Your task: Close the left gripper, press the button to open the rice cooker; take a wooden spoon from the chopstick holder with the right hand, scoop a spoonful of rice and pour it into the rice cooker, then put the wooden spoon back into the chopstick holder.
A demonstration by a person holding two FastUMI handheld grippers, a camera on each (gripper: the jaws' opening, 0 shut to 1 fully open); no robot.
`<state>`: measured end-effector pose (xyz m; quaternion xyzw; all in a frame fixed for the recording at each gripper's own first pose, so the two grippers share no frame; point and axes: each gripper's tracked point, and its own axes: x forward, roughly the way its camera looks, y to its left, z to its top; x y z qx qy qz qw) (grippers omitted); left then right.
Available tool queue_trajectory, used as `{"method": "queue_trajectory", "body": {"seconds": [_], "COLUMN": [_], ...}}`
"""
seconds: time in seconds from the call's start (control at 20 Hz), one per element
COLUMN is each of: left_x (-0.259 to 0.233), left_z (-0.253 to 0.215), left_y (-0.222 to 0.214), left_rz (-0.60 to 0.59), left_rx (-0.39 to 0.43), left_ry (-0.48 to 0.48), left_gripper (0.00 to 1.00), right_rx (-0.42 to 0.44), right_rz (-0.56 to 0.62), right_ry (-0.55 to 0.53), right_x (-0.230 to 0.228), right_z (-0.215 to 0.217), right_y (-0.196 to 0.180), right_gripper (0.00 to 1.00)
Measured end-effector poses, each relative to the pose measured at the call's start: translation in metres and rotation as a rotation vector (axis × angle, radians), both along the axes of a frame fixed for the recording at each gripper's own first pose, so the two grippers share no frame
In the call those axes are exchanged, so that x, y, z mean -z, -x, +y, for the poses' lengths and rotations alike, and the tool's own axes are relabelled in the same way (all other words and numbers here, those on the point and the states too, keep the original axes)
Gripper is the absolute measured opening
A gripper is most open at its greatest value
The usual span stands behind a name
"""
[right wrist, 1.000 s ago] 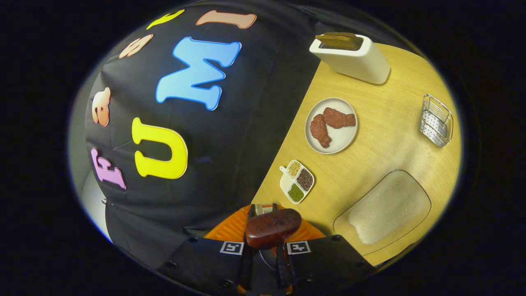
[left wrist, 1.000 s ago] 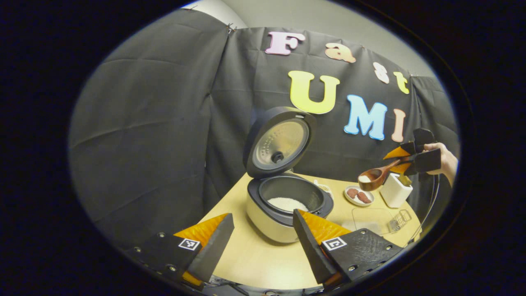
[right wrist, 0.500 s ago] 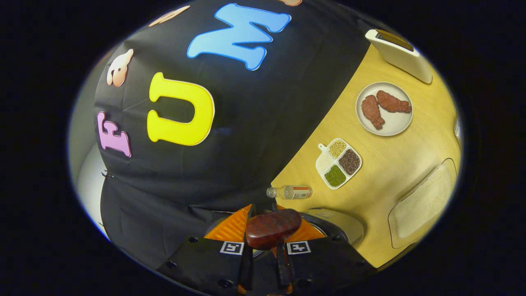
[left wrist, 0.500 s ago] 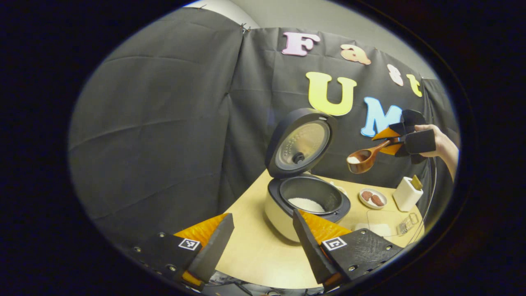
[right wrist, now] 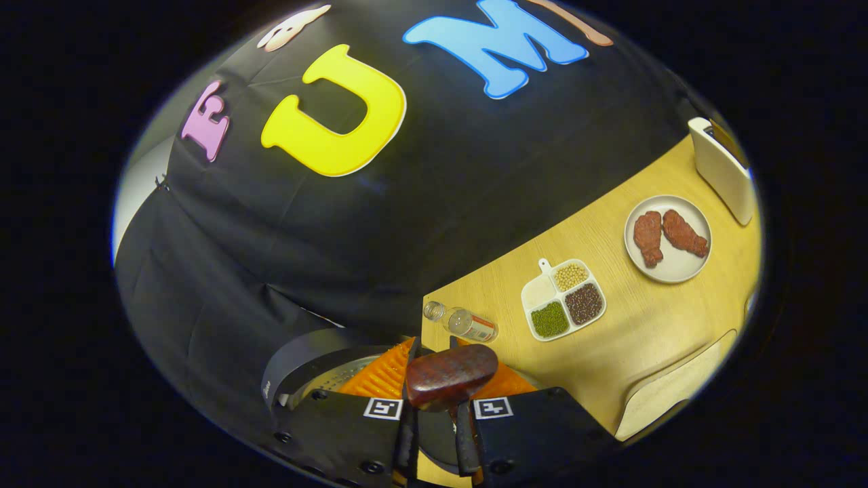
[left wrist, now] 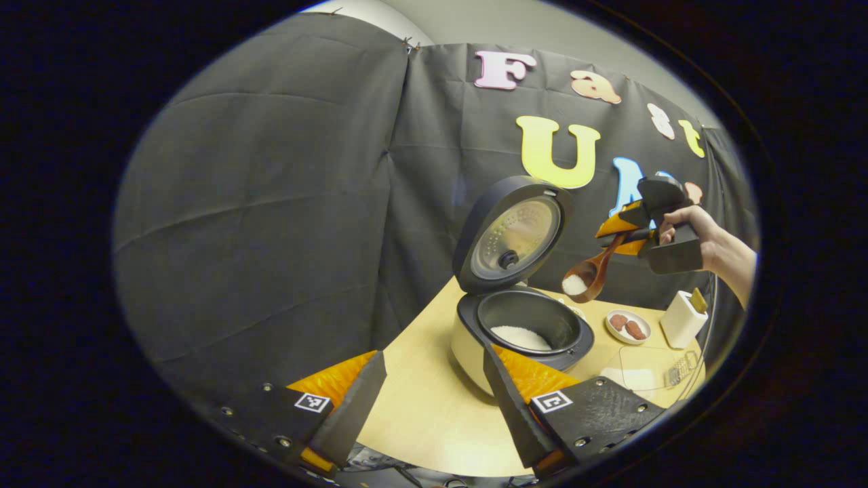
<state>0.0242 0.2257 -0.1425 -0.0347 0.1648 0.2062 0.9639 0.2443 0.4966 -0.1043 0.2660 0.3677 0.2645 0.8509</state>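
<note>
right gripper (left wrist: 620, 234) clamped on wooden spoon (left wrist: 591, 271), rice-filled bowl above open rice cooker (left wrist: 522, 332), left gripper (left wrist: 434, 400) agape

The tabletop (right wrist: 651, 339) is showing pale yellow wood grain. The spoon (left wrist: 595, 270) is glowing reddish brown, carrying white rice (left wrist: 574, 285). The cooker (left wrist: 505, 332) is looking cream with a dark rim. A white plate (right wrist: 668, 264) is holding brown-red pieces.
</note>
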Motion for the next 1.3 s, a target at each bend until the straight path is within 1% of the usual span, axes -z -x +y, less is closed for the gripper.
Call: {"method": "queue_trajectory", "body": {"seconds": [0.1, 0.25, 0.3, 0.35, 0.4, 0.55, 0.75, 0.9, 1.15, 1.3], "left_x": [0.006, 0.011, 0.012, 0.012, 0.012, 0.014, 0.016, 0.02, 0.024, 0.026], "left_z": [0.002, 0.005, 0.005, 0.006, 0.007, 0.011, 0.014, 0.018, 0.021, 0.023], "left_y": [-0.002, -0.003, -0.005, -0.006, -0.005, -0.005, -0.003, 0.001, 0.001, 0.002], "left_rz": [0.012, 0.027, 0.03, 0.031, 0.031, 0.036, 0.04, 0.043, 0.043, 0.042], "left_rx": [-0.001, -0.003, -0.003, -0.004, -0.007, -0.014, -0.025, -0.032, -0.045, -0.051], "left_ry": [0.005, 0.012, 0.012, 0.011, 0.006, 0.007, 0.015, 0.018, 0.025, 0.026], "left_gripper": [0.95, 0.92, 0.92, 0.92, 0.92, 0.92, 0.92, 0.92, 0.92, 0.92], "right_rx": [-0.05, -0.127, -0.151, -0.178, -0.202, -0.271, -0.374, -0.433, -0.516, -0.59], "right_rz": [-0.04, -0.123, -0.153, -0.185, -0.213, -0.278, -0.341, -0.41, -0.489, -0.58], "right_ry": [0.031, 0.103, 0.124, 0.141, 0.157, 0.197, 0.217, 0.265, 0.327, 0.382], "right_x": [0.002, 0.004, 0.005, 0.003, 0.003, 0.007, 0.011, 0.013, 0.025, 0.03], "right_z": [0.015, 0.03, 0.037, 0.043, 0.047, 0.063, 0.082, 0.09, 0.095, 0.097], "right_y": [0.003, 0.01, 0.013, 0.016, 0.018, 0.027, 0.045, 0.055, 0.068, 0.071], "right_gripper": [0.24, 0.24, 0.19, 0.19, 0.24, 0.24, 0.24, 0.24, 0.24, 0.24]}}
